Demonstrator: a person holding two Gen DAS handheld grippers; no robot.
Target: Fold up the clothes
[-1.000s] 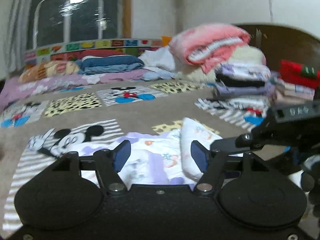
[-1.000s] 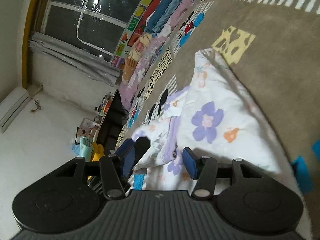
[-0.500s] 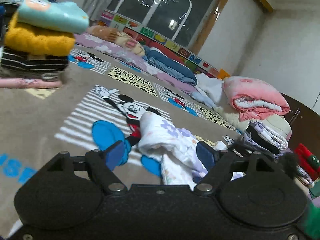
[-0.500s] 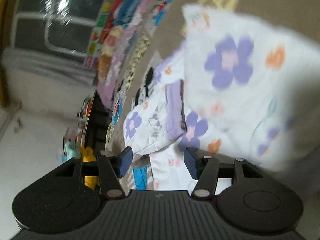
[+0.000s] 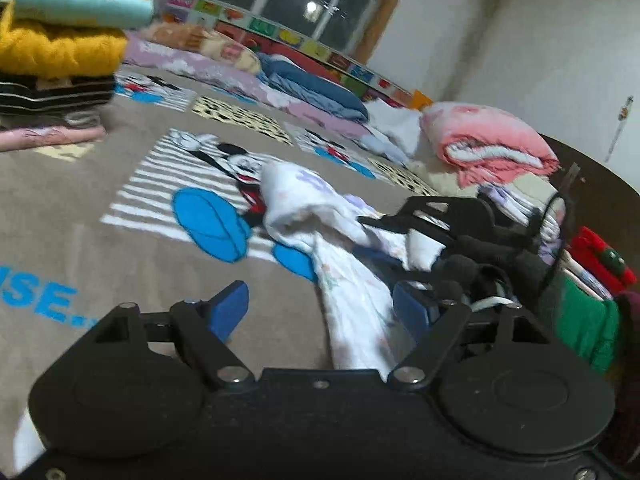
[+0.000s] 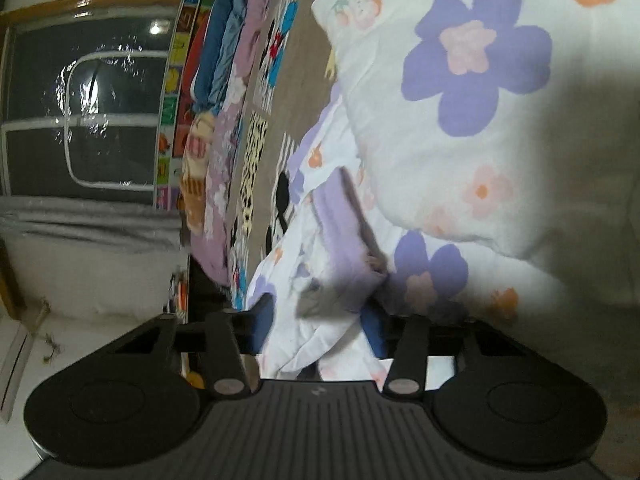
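Note:
A white garment with purple and orange flowers (image 5: 312,208) lies bunched on the brown Mickey Mouse blanket (image 5: 120,208). My left gripper (image 5: 320,312) is open, low over the blanket; a strip of the garment runs between its blue pads, nearer the right one. My right gripper (image 6: 318,322) is open with garment folds and a purple band (image 6: 344,248) between its fingers. The right gripper also shows in the left wrist view (image 5: 436,224), resting on the garment.
A stack of folded clothes (image 5: 60,48) stands at the far left. Pink and white folded bedding (image 5: 488,140) and more stacks, red and green (image 5: 592,280), stand at the right. Rolled quilts (image 5: 280,80) line the window wall.
The left gripper swung left and dropped lower, close beside the garment. The right gripper moved in closer over the garment folds; its fingers stayed apart.

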